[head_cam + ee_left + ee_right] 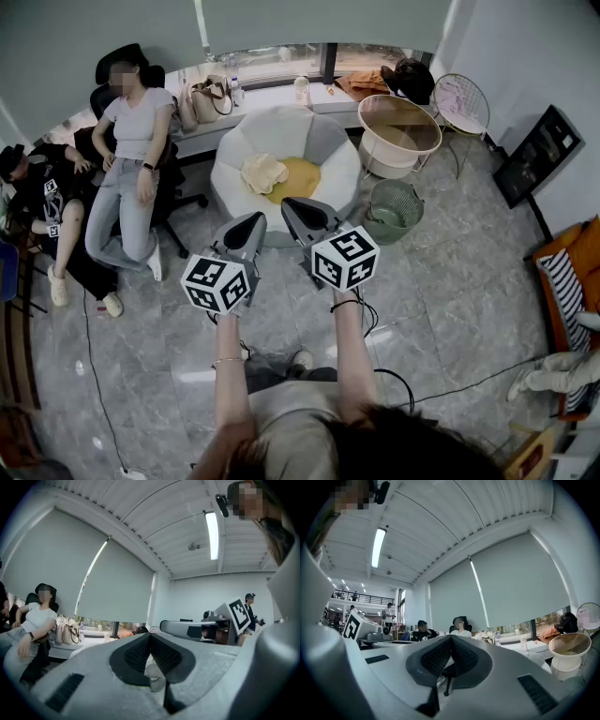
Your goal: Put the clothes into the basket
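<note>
Hovering | left tool [257,218], right tool [287,202] pressed together, empty | clothes [265,173] on beanbag [281,127] just ahead

Cream and yellow clothes [272,174] lie on beanbag [323,141], green basket [384,232] beside

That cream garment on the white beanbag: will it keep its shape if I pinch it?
Probably not: the cream garment lies crumpled in soft folds, so it should droop when lifted. It looks light. It lies against the yellow cloth, which might drag along.
</note>
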Available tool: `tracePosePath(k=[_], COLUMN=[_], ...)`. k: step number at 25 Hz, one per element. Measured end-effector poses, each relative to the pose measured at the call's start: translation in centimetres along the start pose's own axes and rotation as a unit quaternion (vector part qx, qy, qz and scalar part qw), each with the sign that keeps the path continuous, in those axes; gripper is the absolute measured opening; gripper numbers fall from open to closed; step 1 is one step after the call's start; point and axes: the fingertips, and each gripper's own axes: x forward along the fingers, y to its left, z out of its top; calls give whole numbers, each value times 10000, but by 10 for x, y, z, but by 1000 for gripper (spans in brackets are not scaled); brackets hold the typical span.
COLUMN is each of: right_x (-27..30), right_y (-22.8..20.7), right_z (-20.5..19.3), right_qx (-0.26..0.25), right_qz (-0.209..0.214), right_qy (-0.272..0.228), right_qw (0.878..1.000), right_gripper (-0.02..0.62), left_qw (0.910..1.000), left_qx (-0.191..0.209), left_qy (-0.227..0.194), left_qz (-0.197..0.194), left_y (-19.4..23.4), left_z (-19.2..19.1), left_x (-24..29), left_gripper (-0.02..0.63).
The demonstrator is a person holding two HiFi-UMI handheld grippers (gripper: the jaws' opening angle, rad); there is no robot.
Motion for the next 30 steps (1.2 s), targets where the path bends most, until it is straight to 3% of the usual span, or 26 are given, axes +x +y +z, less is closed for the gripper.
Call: tracePosePath(k=[8,19,30], right_x=[-8,-1,43], right_y=[-1,-5,-45], right_z=[2,-10,-26], right_qx=[54,357,730], right_qz=[-17,-19,-144], right_qy=[-16,-34,68], right_qw=[10000,9994,9972], right_gripper=[9,9,9], left_qw=[10000,9989,9973], left_qx=[23,-84,-323], left_qy=[23,165,436], left_qz=[68,440,499], left_y=[-6,6,57], left_z=[1,-13,-34], left_x=[-3,-10,23], left_gripper=[11,11,11])
